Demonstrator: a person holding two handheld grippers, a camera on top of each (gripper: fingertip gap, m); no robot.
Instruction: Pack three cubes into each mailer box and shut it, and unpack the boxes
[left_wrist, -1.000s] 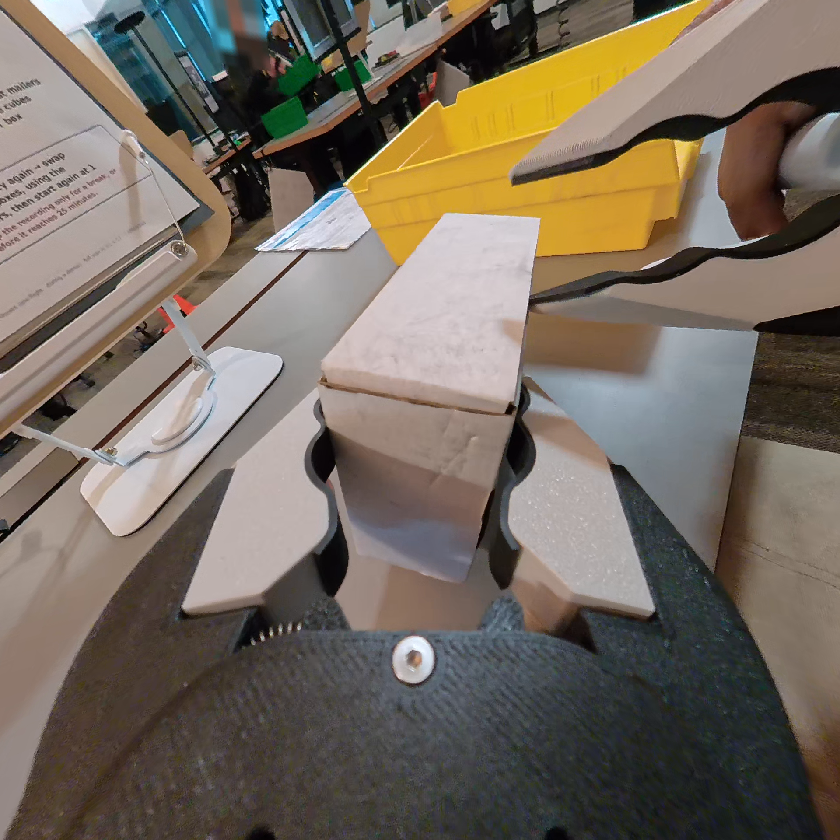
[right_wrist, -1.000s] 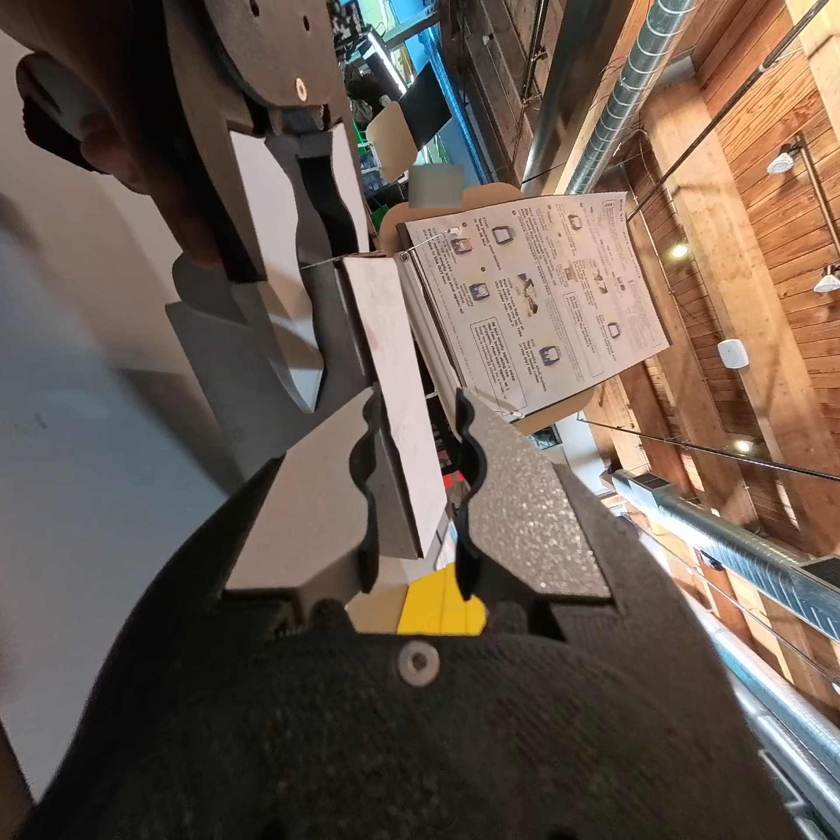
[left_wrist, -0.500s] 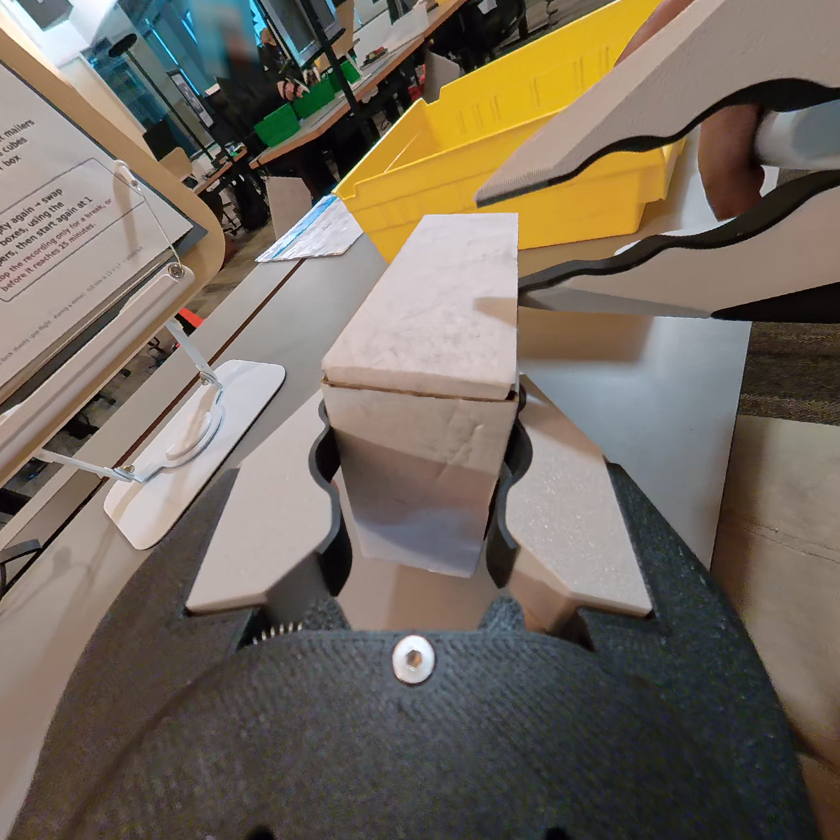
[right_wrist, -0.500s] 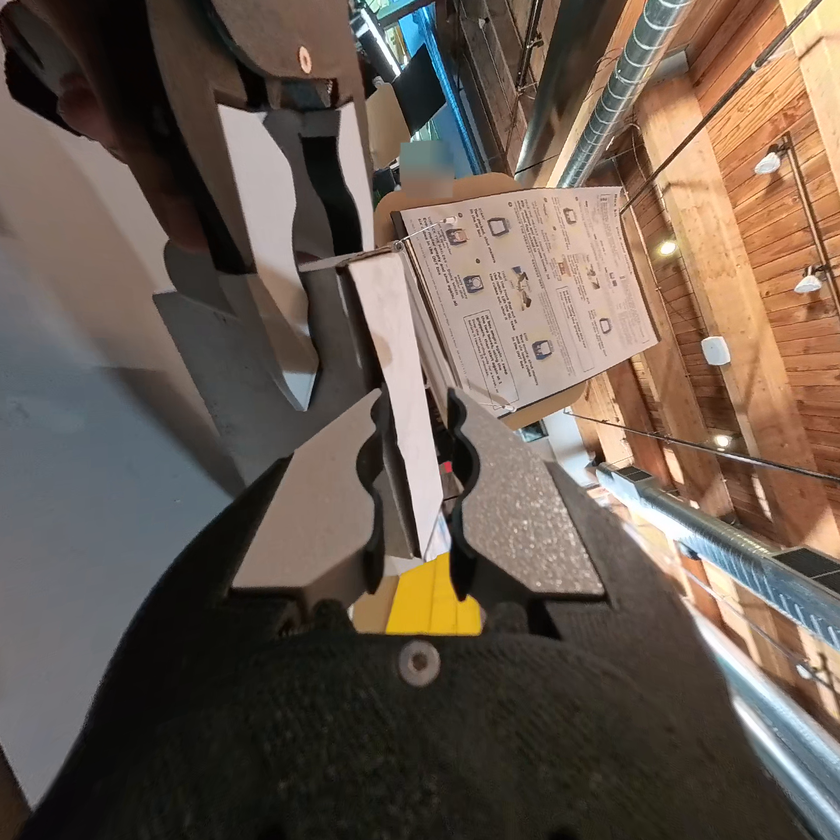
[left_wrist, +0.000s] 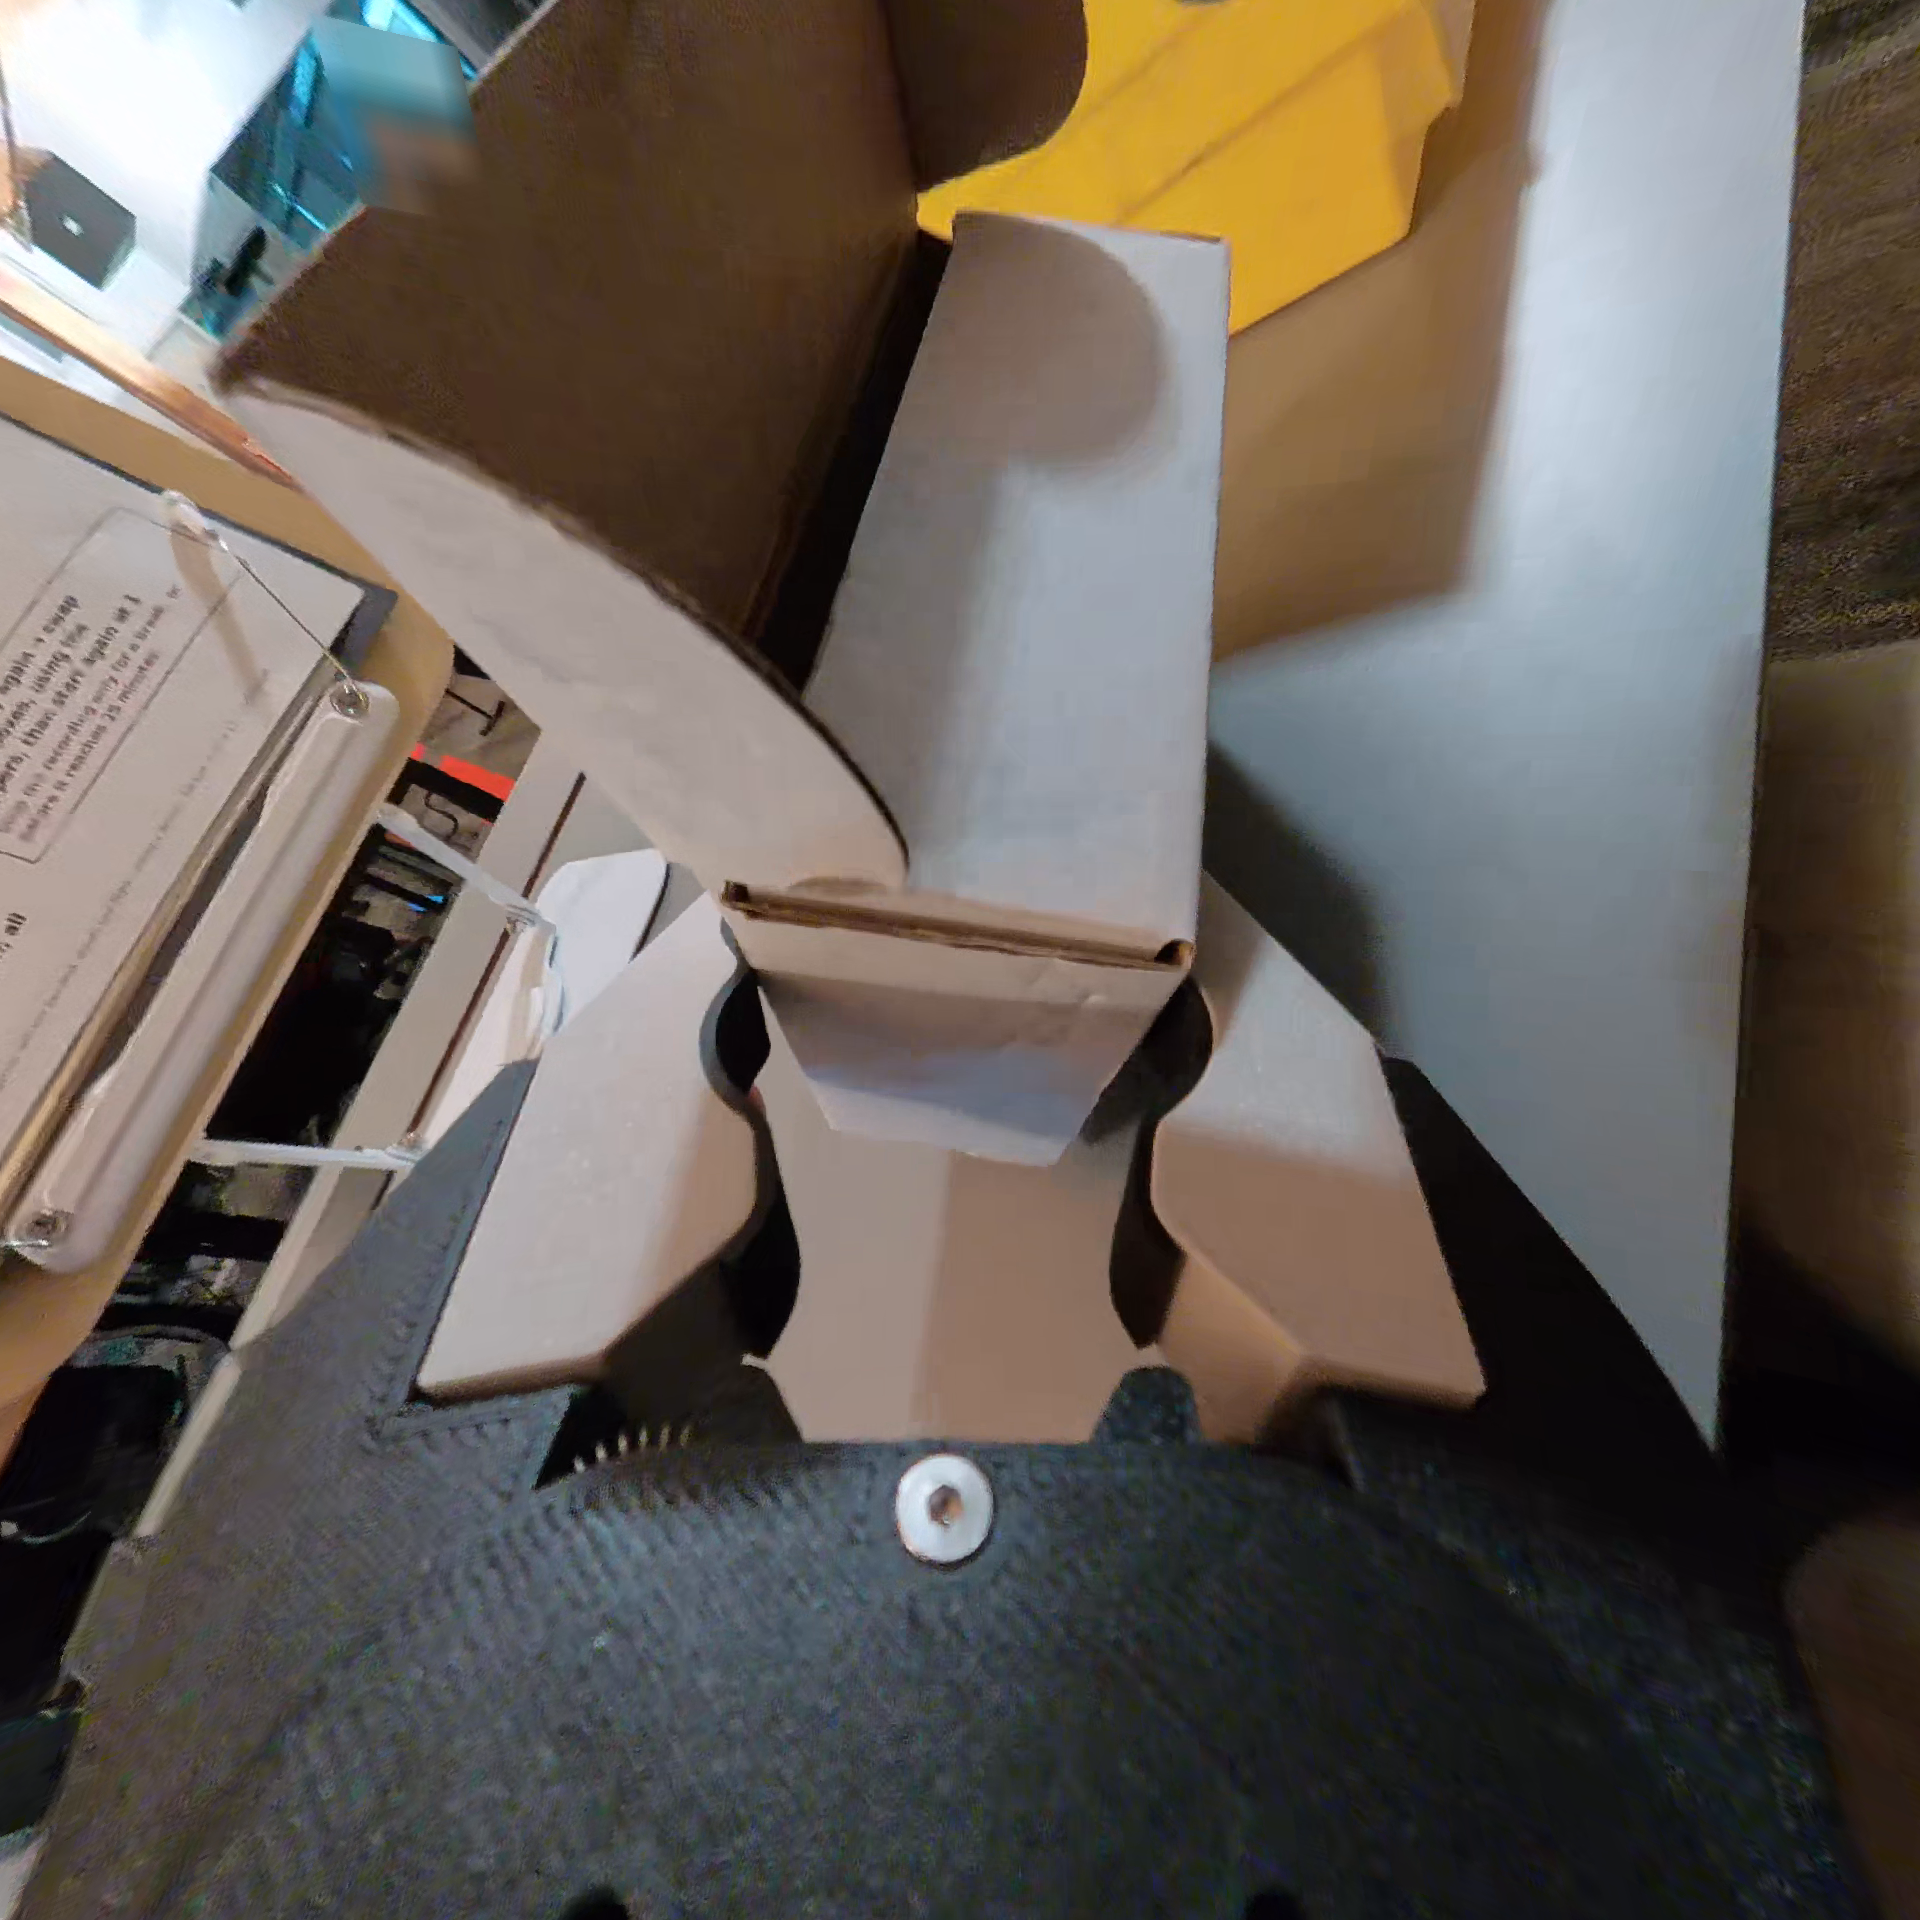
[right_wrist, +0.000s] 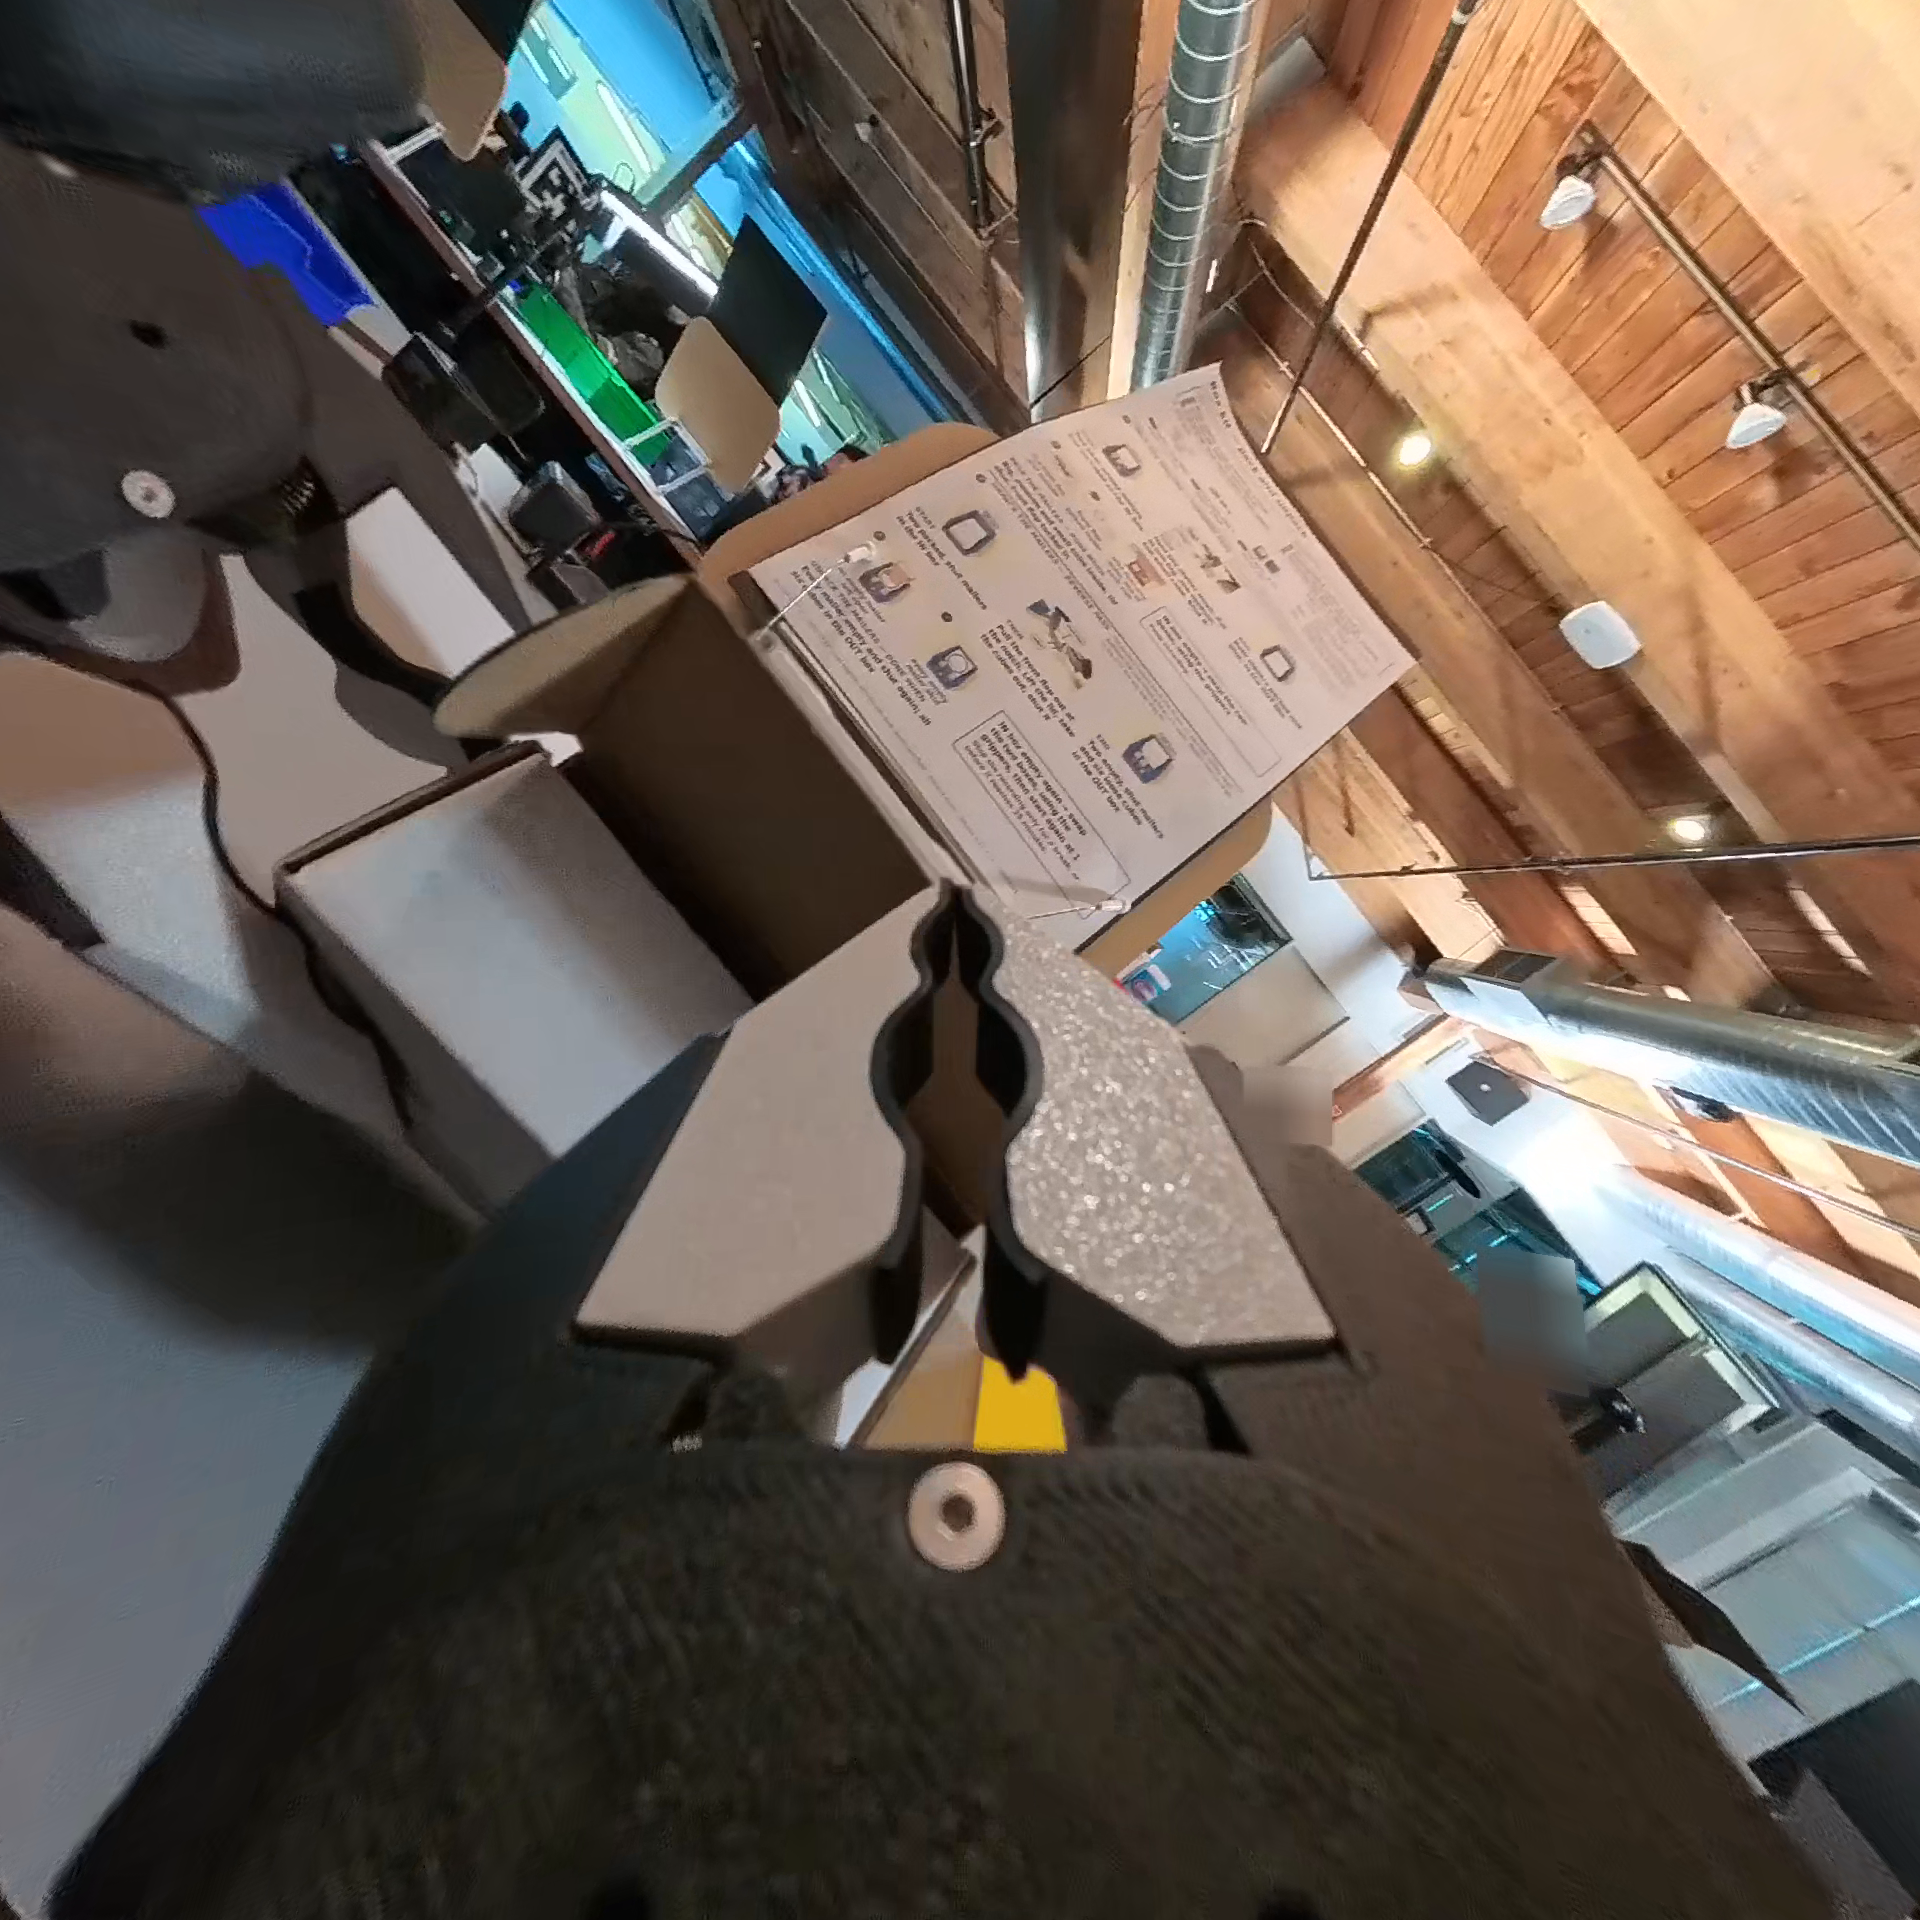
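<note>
Now left gripper fingers clamped on mailer box end; right gripper fingers pinch its opened lid; yellow bin at 12 o'clock on table.

a pale grey table stands beside brown carpet, under a wood-plank ceiling with small spot lamps, silver ducts and distant desks with monitors.

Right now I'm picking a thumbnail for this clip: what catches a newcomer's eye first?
The white mailer box, gripped at its near end by the left gripper, fills the left wrist view, its brown lid swung open. The right gripper pinches that lid's edge. A yellow bin glows behind.
</note>
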